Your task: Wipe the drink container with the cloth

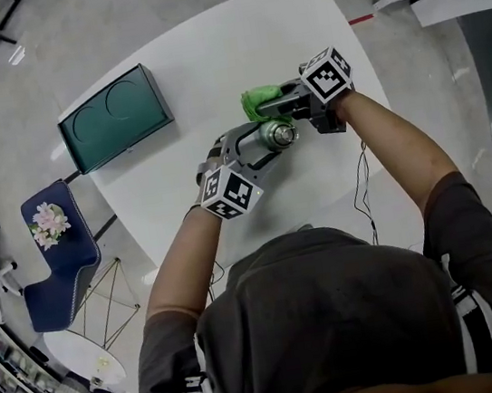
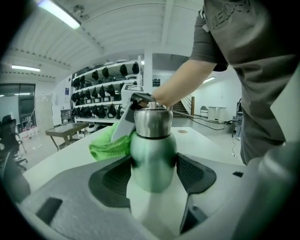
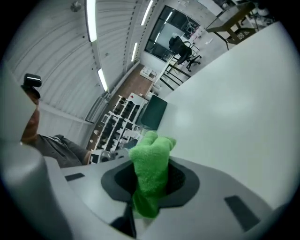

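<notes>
"While we hold the green metal drink bottle with the silver neck and cap (image 2: pixel 152 150) over the white table (image 1: pixel 231 37), what has hold of it?"

"Our left gripper (image 2: pixel 153 164). Its dark pads press on the green body from both sides, standing fairly wide because the bottle is broad. The capped end points away from that gripper, toward our right hand. With the cap on, we cannot see what is inside."

"And our right gripper (image 3: pixel 150 180)?"

"It is clamped on the fluffy bright green cloth (image 3: pixel 152 159), and a bunch of it sticks out past the jaws. We have the cloth close against the bottle's shoulder, on the side away from us. Whether it presses on the metal we cannot tell."

"What else lies around us?"

"At the table's left edge sits a dark green rectangular tray (image 1: pixel 115 117) with two round recesses, well apart from both grippers. A thin black cable (image 1: pixel 362 192) trails across the table near our right forearm (image 1: pixel 399 145). On the floor beside the table stands a blue padded chair (image 1: pixel 59 265) with pink and white flowers (image 1: pixel 48 222) on it."

"Does anything block our sight?"

"In the left gripper view, our right forearm crosses behind the bottle and covers part of the room."
</notes>
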A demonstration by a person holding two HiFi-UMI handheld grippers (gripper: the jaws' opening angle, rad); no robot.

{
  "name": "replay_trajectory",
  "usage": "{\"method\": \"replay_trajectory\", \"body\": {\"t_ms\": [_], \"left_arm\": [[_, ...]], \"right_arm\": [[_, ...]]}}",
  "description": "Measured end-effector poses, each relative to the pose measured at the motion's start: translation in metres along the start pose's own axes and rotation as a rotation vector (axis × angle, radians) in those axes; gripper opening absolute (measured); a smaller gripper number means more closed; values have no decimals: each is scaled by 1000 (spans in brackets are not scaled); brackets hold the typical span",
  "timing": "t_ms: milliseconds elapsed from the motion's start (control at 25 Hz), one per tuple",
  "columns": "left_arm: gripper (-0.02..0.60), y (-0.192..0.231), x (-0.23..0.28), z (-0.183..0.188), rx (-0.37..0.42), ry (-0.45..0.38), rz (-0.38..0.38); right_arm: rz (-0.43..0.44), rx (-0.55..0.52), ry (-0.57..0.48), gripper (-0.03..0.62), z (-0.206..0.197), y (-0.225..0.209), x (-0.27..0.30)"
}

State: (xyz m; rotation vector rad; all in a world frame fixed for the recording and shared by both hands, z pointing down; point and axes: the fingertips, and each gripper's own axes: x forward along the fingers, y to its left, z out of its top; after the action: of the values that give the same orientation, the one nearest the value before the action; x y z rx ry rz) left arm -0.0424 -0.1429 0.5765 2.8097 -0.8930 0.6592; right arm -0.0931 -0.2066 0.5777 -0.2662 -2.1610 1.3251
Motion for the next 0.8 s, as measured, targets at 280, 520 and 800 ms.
{"method": "replay_trajectory", "body": {"t_ms": [280, 520, 800], "left_arm": [[296, 1, 4, -1, -5, 0, -4], [296, -1, -2, -3, -3, -8, -8], [295, 0, -3, -3, -6, -11, -12]], "right_arm": [[-280, -226, 222, 80, -19, -48, 7], [-63, -170, 127, 81, 10, -2, 0], [8, 6, 226, 81, -8, -1, 7]]}}
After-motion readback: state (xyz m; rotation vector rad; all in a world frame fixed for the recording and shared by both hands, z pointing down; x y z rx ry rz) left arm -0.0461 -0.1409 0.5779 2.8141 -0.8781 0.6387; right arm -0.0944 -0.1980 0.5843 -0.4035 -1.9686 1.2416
